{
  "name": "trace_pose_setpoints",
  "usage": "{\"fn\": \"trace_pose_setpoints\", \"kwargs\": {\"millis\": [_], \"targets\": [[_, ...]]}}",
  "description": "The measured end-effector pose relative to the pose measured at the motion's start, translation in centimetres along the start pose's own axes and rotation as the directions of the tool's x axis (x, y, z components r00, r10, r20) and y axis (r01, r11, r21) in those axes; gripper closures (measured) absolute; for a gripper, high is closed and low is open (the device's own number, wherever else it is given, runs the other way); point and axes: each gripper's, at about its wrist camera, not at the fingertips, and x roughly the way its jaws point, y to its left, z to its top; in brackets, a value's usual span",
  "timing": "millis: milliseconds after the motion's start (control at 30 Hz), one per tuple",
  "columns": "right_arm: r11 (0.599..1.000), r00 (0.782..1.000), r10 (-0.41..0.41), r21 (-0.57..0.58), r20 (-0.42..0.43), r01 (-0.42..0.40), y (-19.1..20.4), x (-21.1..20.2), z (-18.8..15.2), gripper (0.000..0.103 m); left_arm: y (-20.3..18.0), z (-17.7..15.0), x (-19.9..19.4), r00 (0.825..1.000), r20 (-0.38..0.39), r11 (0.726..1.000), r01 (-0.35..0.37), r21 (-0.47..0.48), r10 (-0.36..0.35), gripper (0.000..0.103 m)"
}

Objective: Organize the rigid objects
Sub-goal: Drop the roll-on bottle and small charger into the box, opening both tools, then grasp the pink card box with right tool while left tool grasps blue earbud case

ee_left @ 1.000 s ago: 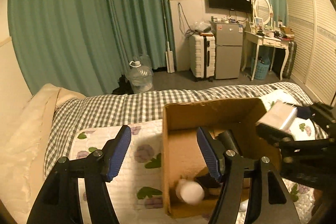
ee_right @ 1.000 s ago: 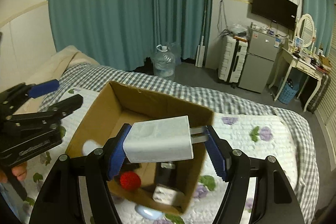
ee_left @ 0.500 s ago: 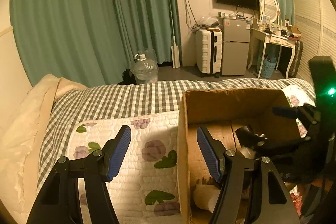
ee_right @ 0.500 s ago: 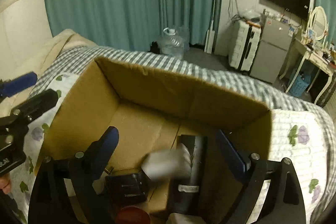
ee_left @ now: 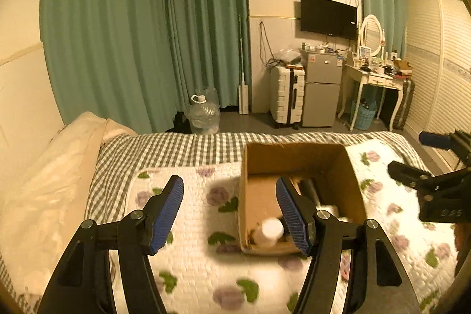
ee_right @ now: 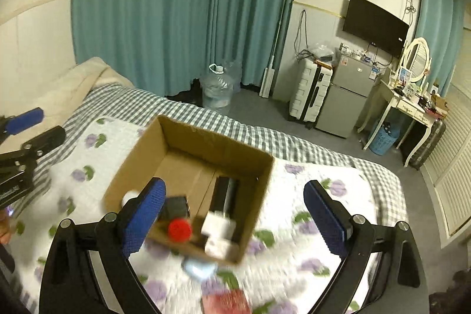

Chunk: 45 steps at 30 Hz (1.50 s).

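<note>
An open cardboard box (ee_right: pixel 135 167) stands on the flowered quilt; it also shows in the left wrist view (ee_left: pixel 350 181). Inside lie a white charger block (ee_right: pixel 219 224), a red-capped item (ee_right: pixel 179 229), a long black object (ee_right: pixel 225 192), a black block (ee_right: pixel 176 205) and a white-capped bottle (ee_left: pixel 272 228). My right gripper (ee_right: pixel 240 215) is open and empty, raised above the box's near end. My left gripper (ee_left: pixel 231 211) is open and empty, above the box's left wall. A pale blue object (ee_right: pixel 197 268) and a red item (ee_right: pixel 228 300) lie on the quilt by the box.
The bed has a checked sheet (ee_left: pixel 176 143) and a cream pillow (ee_left: pixel 44 167) at left. Beyond the bed stand a water jug (ee_left: pixel 203 115), white suitcase (ee_left: pixel 287 96), small fridge (ee_left: pixel 321 89) and dressing table (ee_left: pixel 374 78).
My right gripper opened and let the white charger drop into the box, then lifted back. The left gripper pulled up and away, staying open.
</note>
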Motion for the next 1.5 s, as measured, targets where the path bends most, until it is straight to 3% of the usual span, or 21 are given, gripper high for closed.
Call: {"fn": "trace_pose_setpoints", "kwargs": {"millis": [100,233,333,433,533,600,800,967,1000,1033,1233,1400,1500], "targets": [[0.999,1.0,-0.012,-0.035,0.003,0.012,0.2,-2.9,-1.8,0.008,-0.8,-2.0,-1.2,1.0,-0.02,1.0,0.018,0.01,-0.017,0.035],[0.999,0.999,-0.005,-0.052,-0.039,0.003,0.6,-3.8,-5.3,0.008,-2.2,-5.4,-0.8,0.996,-0.068,0.998,0.055,-0.015,-0.056,0.035],[0.999,0.994,0.005,-0.042,-0.111,-0.01,0.5,-1.9,-8.9,0.008,-3.4,-8.2,0.5,0.991,-0.089,0.994,0.1,-0.041,-0.103,0.035],[0.999,0.982,0.012,-0.046,-0.19,-0.021,0.8,0.9,-12.2,0.008,-4.5,-10.6,2.6,0.985,-0.139,0.995,0.101,-0.018,-0.103,0.035],[0.996,0.965,-0.019,-0.087,-0.26,-0.004,1.4,4.0,-15.4,0.008,-5.4,-11.8,3.9,0.981,-0.17,0.995,0.097,0.007,-0.094,0.035],[0.997,0.943,-0.012,-0.073,-0.332,-0.013,1.3,6.3,-17.3,0.008,-5.8,-12.6,4.6,0.976,-0.193,0.995,0.103,0.01,-0.099,0.035],[0.997,0.918,-0.023,-0.082,-0.397,-0.01,1.2,9.2,-19.0,0.008,-5.7,-14.5,6.1,0.966,-0.241,0.995,0.103,0.017,-0.095,0.035],[0.991,0.902,-0.05,-0.13,-0.429,-0.007,2.2,10.7,-20.0,0.016,-5.8,-14.6,5.9,0.965,-0.242,0.994,0.107,0.013,-0.101,0.035],[0.99,0.901,-0.048,-0.138,-0.431,-0.013,2.3,10.7,-20.1,0.022,-5.9,-14.7,5.9,0.965,-0.244,0.994,0.106,0.017,-0.098,0.035],[0.99,0.901,-0.045,-0.138,-0.432,-0.016,2.4,10.6,-20.1,0.028,-6.0,-14.7,5.9,0.965,-0.245,0.994,0.103,0.022,-0.095,0.035],[0.994,0.917,-0.04,-0.113,-0.396,-0.005,2.0,9.3,-19.4,0.029,-7.3,-14.1,5.8,0.963,-0.25,0.991,0.12,0.051,-0.104,0.035],[0.999,0.956,-0.03,0.001,-0.292,0.032,-1.4,6.5,-16.4,0.029,-10.1,-13.5,7.3,0.953,-0.268,0.98,0.174,0.092,-0.144,0.035],[0.996,0.964,-0.035,0.074,-0.262,0.057,-3.7,6.1,-15.4,0.029,-12.3,-13.8,8.9,0.947,-0.283,0.971,0.197,0.134,-0.153,0.035]]}}
